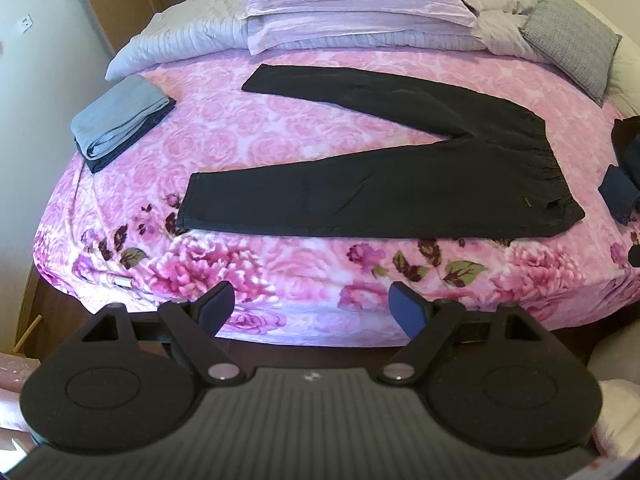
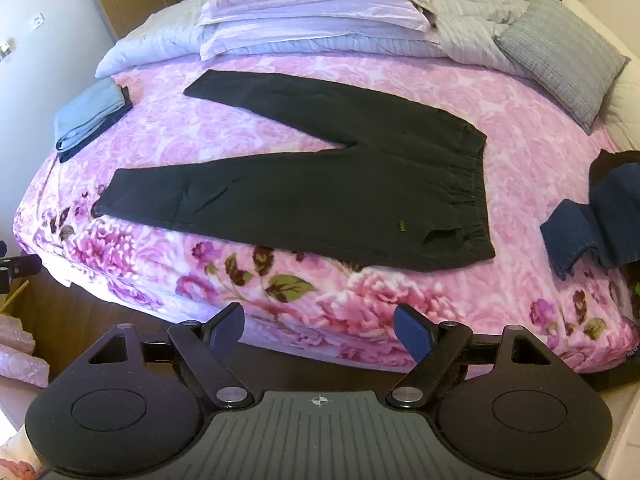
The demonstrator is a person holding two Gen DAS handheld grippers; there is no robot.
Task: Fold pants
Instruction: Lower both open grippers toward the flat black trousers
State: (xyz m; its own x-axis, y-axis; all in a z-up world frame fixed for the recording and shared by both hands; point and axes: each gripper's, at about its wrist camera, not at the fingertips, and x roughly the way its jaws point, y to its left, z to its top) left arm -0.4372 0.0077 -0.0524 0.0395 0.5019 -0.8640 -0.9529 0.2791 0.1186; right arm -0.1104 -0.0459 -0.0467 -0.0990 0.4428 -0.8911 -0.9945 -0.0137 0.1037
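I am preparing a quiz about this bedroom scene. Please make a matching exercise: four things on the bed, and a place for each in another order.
Things:
1. black long pants
2. folded light blue cloth
3. grey ribbed cushion
4. dark blue rumpled garment

Places, as the right wrist view shows them:
A. far right corner
B. left edge
C. middle, spread flat
D. near right edge

Pairs: 1-C, 2-B, 3-A, 4-D

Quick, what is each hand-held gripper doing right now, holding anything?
Left hand-held gripper: open, holding nothing.
Right hand-held gripper: open, holding nothing.
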